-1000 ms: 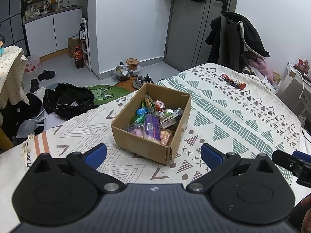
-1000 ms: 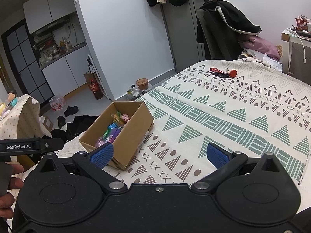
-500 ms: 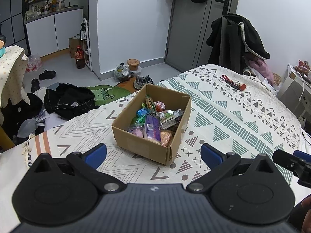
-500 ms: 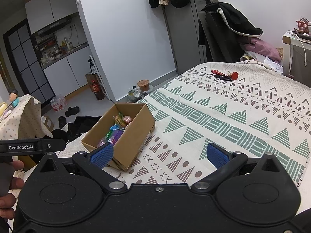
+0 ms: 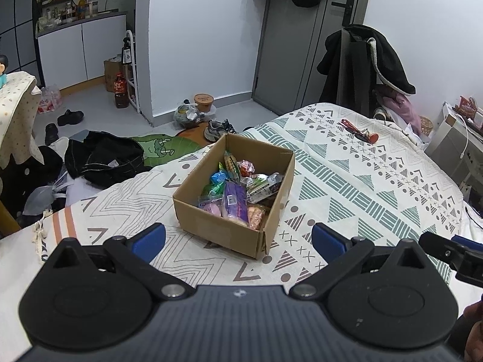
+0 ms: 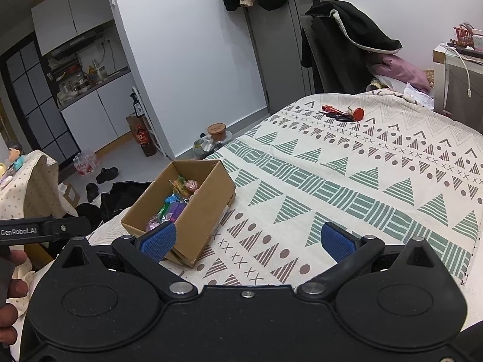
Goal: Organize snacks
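Brown cardboard box (image 5: 224, 231) of snacks (image 5: 238, 191) sits on the bed (image 5: 377, 187) ahead; I note left claw (image 5: 238, 238) and right claw (image 6: 247, 238) both spread, empty, and advise descending squarely over one top packet.

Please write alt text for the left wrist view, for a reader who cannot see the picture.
An open cardboard box full of colourful snack packets sits on a bed with a patterned cover, just ahead of the left gripper, whose blue-tipped jaws are wide open and empty. Behind are a cluttered floor, a grey door and a dark coat.
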`<state>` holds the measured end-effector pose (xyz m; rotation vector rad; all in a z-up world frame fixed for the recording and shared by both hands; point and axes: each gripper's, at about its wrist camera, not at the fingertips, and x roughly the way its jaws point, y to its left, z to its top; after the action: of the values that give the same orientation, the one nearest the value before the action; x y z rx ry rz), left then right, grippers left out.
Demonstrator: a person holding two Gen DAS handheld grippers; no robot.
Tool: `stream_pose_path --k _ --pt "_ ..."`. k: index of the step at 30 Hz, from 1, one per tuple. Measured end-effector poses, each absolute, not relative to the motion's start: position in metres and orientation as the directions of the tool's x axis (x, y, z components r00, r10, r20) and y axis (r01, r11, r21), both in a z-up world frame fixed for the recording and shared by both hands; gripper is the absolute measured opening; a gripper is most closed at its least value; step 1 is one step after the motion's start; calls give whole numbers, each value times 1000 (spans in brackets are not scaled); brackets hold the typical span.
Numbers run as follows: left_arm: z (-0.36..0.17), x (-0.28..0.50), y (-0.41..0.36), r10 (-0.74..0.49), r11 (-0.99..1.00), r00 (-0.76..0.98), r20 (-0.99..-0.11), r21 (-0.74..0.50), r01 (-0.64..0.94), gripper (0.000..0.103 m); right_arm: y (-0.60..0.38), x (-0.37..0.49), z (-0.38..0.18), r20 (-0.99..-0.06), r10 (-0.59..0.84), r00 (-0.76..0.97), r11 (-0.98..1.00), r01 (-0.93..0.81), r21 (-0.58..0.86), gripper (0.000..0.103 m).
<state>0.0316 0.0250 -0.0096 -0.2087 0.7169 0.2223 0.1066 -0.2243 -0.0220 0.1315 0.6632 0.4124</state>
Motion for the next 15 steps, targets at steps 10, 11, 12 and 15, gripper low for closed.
stream_pose_path --k 10,11,12,15 --pt "-8 34 22 148 955 725 -673 -92 -281 102 -227 104 -20 -549 429 717 903 -348 251 103" --pt "-8 33 21 155 955 727 -669 -87 -284 102 -227 103 -21 -548 430 718 903 -348 252 103" --pt "-8 33 20 159 955 727 -668 -83 -286 102 -228 103 -21 -547 430 718 903 -348 253 103" --pt "-7 32 18 158 957 725 -670 -78 -280 102 -231 103 -22 -546 430 719 903 -340 264 103"
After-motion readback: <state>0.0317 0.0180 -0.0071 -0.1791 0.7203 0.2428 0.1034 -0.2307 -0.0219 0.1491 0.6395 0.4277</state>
